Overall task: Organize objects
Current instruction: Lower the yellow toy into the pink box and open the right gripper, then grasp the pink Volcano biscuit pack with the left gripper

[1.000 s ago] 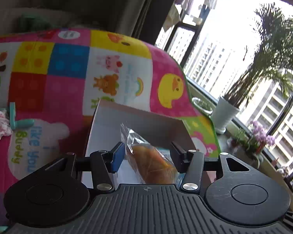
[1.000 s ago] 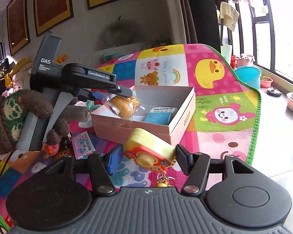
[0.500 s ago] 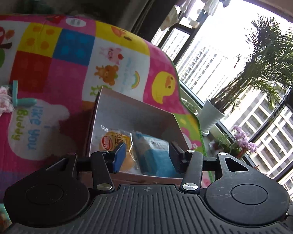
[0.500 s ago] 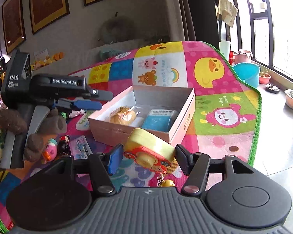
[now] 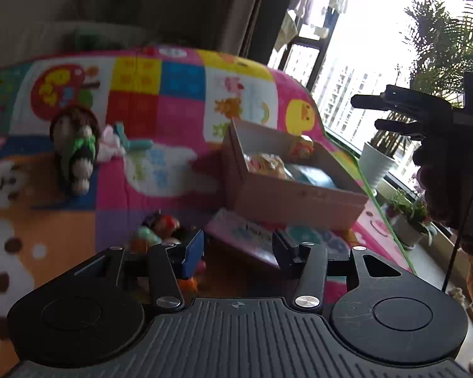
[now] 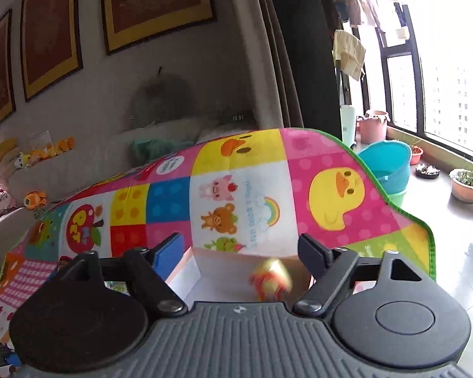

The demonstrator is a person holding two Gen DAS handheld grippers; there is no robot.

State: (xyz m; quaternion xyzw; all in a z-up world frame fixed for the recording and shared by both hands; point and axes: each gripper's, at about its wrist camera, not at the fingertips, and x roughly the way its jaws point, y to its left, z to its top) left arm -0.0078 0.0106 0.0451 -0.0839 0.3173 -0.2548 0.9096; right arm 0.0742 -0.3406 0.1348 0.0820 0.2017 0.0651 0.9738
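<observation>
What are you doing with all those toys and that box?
Someone is tidying toys into the cardboard box on the colourful play mat, using a gripper in each hand. The right gripper is open above the box, and a yellow and orange toy sits blurred below it, inside the box with a wrapped bun and a blue packet. The left gripper is open and empty, pointed at a pink packet and small figures on the mat.

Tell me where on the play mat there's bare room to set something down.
Free: the orange and white stretch of the play mat between the knitted doll and the small toy pile. Also the checkered squares behind the box. Crowded: the strip in front of the box, where the pink packet and toy pile lie.
</observation>
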